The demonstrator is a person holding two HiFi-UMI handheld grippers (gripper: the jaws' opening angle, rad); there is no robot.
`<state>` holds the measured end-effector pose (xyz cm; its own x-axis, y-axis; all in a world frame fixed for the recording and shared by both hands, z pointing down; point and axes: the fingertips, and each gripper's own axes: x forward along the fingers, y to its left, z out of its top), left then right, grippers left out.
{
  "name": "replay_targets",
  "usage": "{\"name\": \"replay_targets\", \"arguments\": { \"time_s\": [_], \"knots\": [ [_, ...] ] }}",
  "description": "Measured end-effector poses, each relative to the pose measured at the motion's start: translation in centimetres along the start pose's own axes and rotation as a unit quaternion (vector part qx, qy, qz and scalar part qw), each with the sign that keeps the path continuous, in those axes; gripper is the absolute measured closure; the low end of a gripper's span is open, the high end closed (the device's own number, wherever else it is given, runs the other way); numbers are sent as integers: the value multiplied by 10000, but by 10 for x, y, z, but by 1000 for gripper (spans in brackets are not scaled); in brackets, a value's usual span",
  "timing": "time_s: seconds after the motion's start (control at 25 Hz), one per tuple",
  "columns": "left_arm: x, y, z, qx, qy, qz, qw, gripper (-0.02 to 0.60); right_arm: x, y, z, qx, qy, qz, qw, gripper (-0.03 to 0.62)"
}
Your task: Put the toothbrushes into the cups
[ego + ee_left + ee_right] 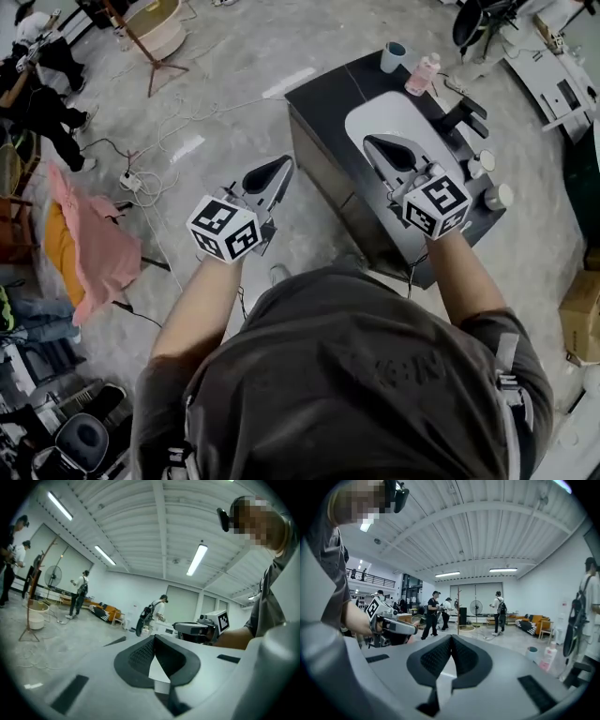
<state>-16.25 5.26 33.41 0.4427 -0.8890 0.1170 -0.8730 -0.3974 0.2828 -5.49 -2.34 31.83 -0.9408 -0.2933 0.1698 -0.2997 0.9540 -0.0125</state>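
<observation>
A black counter with a white basin stands ahead on the right. At its far end are a teal cup and a pink bottle; the right gripper view shows the cup and the bottle low on the right. I see no toothbrush. My right gripper hovers over the basin, its jaws shut and empty. My left gripper is over the floor left of the counter, jaws shut with nothing between them.
A black faucet and small round jars sit on the counter's right side. Cables run over the concrete floor. A pink cloth hangs at left, a cardboard box lies at right. Several people stand in the background.
</observation>
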Motion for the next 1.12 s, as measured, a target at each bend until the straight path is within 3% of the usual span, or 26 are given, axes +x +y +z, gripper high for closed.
{"name": "replay_targets", "arguments": {
  "time_s": [0.16,0.4,0.52,0.68,0.88,1.12],
  "knots": [
    [119,-74,-41,-46,660,-734,9951,575,-90,-79,-30,-20,22,-616,9981,601],
    [270,-184,-128,48,1789,-1717,9687,575,-232,-177,-95,331,76,-1810,9829,600],
    [322,-230,-181,160,2368,-2004,9505,574,-291,-211,-128,507,129,-2235,9733,600],
    [365,-277,-256,231,3243,-2341,9162,572,-351,-238,-166,791,179,-2749,9580,600],
    [390,-309,-334,343,4214,-2388,8742,491,-400,-239,-202,1039,293,-3113,9442,600],
    [411,-317,-386,851,4884,-2030,8444,438,-433,-241,-233,1314,309,-3378,9315,600]
  ]
}}
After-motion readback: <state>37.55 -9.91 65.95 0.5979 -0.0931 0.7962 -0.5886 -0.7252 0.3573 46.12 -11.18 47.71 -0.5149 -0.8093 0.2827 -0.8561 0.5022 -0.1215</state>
